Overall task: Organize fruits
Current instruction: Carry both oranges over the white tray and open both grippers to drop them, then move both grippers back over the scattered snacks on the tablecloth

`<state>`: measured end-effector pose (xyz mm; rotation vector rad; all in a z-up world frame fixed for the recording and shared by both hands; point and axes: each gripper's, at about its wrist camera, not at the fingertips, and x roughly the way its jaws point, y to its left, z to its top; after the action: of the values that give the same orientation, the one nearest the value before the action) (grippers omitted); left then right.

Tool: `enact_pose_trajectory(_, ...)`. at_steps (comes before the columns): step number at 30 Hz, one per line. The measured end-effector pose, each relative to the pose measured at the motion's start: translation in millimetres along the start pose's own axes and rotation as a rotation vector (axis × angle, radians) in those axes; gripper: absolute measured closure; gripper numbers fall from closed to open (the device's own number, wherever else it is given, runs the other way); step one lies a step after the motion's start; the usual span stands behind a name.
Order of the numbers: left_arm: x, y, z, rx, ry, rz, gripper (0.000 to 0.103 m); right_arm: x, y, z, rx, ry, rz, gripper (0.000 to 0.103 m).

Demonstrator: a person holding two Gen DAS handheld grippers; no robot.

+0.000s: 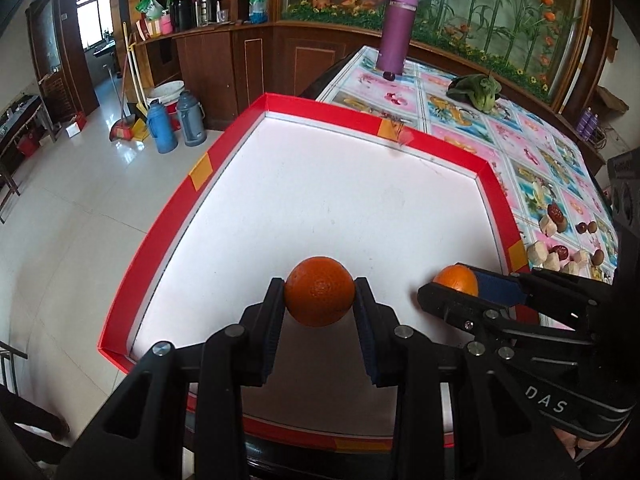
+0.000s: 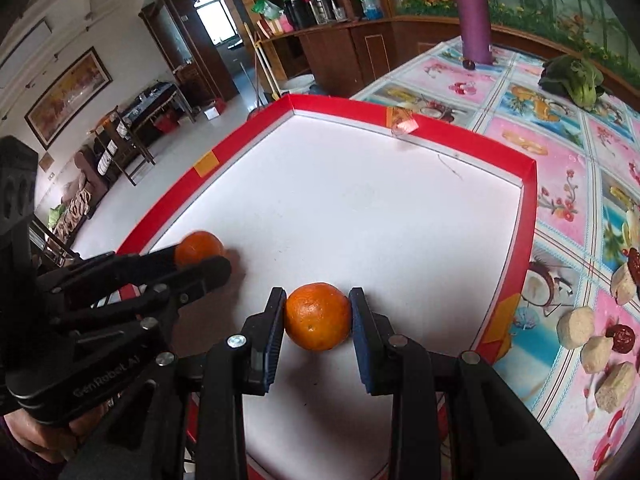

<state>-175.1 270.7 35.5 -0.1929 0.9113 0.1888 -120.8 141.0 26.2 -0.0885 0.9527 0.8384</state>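
Placing step: my left gripper [image 1: 319, 298] clamps orange [image 1: 319, 297], right gripper [image 2: 317, 316] clamps second orange [image 2: 317, 317], both low over red tray [image 1: 168, 216], 6 o'clock edge. Next, I judge: lower, release.

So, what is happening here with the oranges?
A person works two tools at once. The left hand-held gripper holds one orange over the white floor of a red-edged tray; the right hand-held gripper holds a second orange just beside it. Both fruits are low in the tray's near part, not yet released.
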Motion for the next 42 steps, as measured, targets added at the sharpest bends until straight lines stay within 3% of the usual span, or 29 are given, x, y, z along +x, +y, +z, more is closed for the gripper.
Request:
enact_pose_trajectory(7, 0.9, -2.6, -1.3, 0.002, 0.015, 0.031, 0.063, -0.5, 0.7, -0.9, -0.027, 0.012, -0.008, 0.071)
enact_pose_trajectory(11, -4.5, -2.2, 0.3, -0.01, -0.01, 0.093, 0.034, -7.0, -3.6, -1.3, -0.022, -0.013, -0.013, 0.059)
enact_pose_trajectory(15, -23.1, -4.1, 3.9, -0.017, -0.082, 0.134, 0.02, -31.5, -14.4, -1.1, -0.007, -0.101, 0.011, 0.053)
enact_pose_trajectory(20, -49.9, -22.0, 7.7, 0.007, -0.167, 0.124, 0.006, -72.8, -33.5, -6.6, -0.002, -0.211, -0.036, 0.049)
enact_pose_trajectory(26, -67.3, -70.4, 4.9, 0.11, -0.2, 0.038, 0.0, -131.7, -70.9, -39.0, 0.009, -0.302, -0.163, 0.042)
enact_pose_trajectory(33, -57.7, -148.7, -9.1, 0.295, -0.141, -0.112, 0.0, -178.9, -125.4, -101.0, 0.089, -0.276, -0.318, 0.039)
enact_pose_trajectory(41, -30.8, -202.5, -21.6, 0.42, -0.057, -0.149, 0.0, -168.6, -151.5, -130.2, 0.143, -0.188, -0.313, 0.04)
enact_pose_trajectory(42, -29.4, -205.0, -21.2, 0.428, -0.054, -0.151, 0.0, -165.0, -152.6, -129.3, 0.144, -0.18, -0.3, 0.044)
